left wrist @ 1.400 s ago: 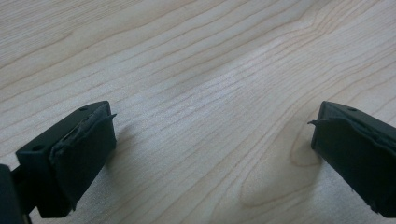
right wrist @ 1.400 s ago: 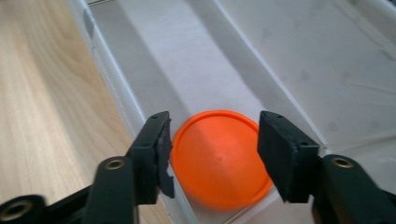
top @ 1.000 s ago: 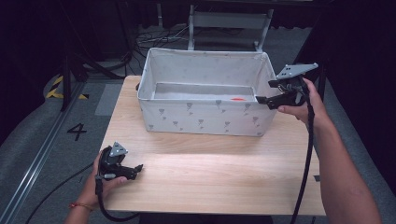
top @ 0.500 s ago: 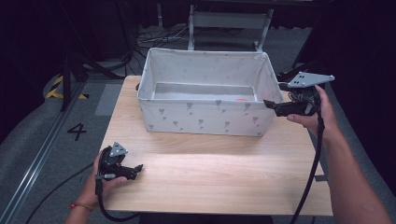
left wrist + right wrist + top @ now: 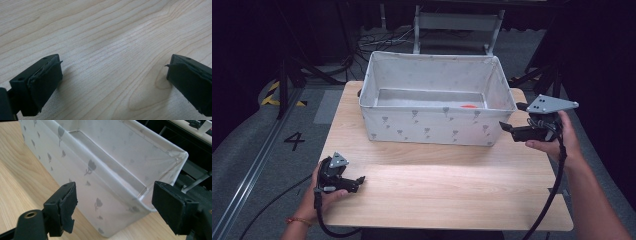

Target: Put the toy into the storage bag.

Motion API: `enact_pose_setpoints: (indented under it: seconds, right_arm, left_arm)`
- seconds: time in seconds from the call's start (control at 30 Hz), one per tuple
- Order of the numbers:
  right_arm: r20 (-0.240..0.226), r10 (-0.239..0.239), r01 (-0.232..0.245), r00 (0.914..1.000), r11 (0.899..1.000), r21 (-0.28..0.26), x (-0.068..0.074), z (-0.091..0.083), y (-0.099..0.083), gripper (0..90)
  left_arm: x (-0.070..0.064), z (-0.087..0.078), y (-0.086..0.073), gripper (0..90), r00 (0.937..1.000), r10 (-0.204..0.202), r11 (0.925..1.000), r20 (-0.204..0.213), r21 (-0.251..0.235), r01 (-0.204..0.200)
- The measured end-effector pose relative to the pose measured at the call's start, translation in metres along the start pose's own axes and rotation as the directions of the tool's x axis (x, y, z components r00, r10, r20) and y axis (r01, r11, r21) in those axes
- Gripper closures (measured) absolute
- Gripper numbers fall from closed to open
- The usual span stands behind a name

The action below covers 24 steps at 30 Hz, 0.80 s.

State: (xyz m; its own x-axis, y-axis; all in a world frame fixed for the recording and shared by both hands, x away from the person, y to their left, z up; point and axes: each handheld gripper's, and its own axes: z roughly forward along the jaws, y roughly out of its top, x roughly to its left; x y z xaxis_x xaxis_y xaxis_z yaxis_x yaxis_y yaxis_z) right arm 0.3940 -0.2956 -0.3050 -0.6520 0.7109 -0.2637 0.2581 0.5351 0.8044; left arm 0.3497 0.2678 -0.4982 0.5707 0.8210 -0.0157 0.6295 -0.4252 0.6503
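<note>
The white fabric bin (image 5: 432, 125) with grey flower prints stands at 12 o'clock on the wooden table (image 5: 452, 195). The right gripper (image 5: 508, 129), jaws wide and empty, hovers at its 3 o'clock corner. The left gripper (image 5: 360, 181), jaws wide, rests at 7 o'clock.

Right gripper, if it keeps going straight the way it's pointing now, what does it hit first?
Most likely the white fabric bin. The open right gripper aims at the bin's near end, nothing in between; depth looks short but is hard to judge.

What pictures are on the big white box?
The fabric box is white with small grey flowers, like tulips; the right gripper view shows them best.
</note>
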Motion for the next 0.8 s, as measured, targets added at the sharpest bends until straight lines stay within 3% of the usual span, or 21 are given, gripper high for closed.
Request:
enact_pose_setpoints:
  seconds: [0.03, 0.17, 0.5, 0.73, 0.8]
  right_arm:
    - [0.018, 0.0, 0.0, 0.9998, 1.0, 0.008, 0.001, -0.002, -0.006, 20.5]
    - [0.018, 0.024, -0.024, 0.9995, 1.0, 0.003, 0.003, -0.005, -0.019, 20.5]
    - [0.022, 0.021, -0.022, 0.9995, 0.998, 0.065, 0.018, -0.004, -0.058, 19.4]
    - [0.072, 0.025, -0.035, 0.9971, 0.988, 0.149, 0.027, 0.003, -0.095, 19.3]
    - [0.066, 0.047, -0.057, 0.9967, 0.986, 0.156, 0.027, 0.004, -0.102, 19.3]
  left_arm:
    - [0.0, 0.0, 0.0, 0.5, 1.0, 0.0, 1.0, 0.001, 0.0, 0.0]
    - [-0.001, 0.0, 0.0, 0.5, 1.0, -0.005, 1.0, -0.002, -0.002, 0.005]
    - [-0.001, 0.0, 0.0, 0.5, 1.0, -0.007, 1.0, -0.002, -0.001, 0.007]
    - [-0.001, 0.0, 0.0, 0.5, 1.0, -0.007, 1.0, -0.004, -0.002, 0.007]
    - [-0.001, 0.0, -0.001, 0.5, 0.9999, -0.01, 0.9999, -0.002, 0.001, 0.01]
